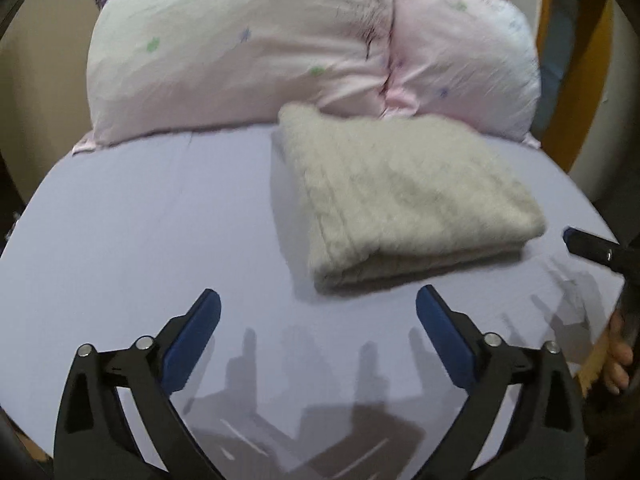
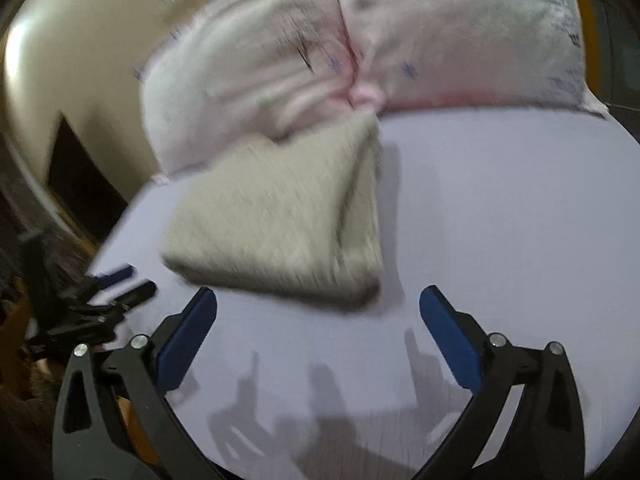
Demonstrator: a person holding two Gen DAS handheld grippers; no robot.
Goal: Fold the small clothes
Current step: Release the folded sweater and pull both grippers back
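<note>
A folded cream knitted garment (image 1: 400,200) is lying on the lilac bed sheet (image 1: 140,220), and its far edge is touching the pink pillow (image 1: 240,52) behind it. The left gripper (image 1: 318,300) is hovering over the sheet just in front of the garment with its blue pads (image 1: 196,336) wide apart and holding nothing. The right gripper (image 2: 318,300) is also staying over the sheet near the garment's front corner, its fingers spread apart and empty, while the right wrist view is showing everything blurred.
</note>
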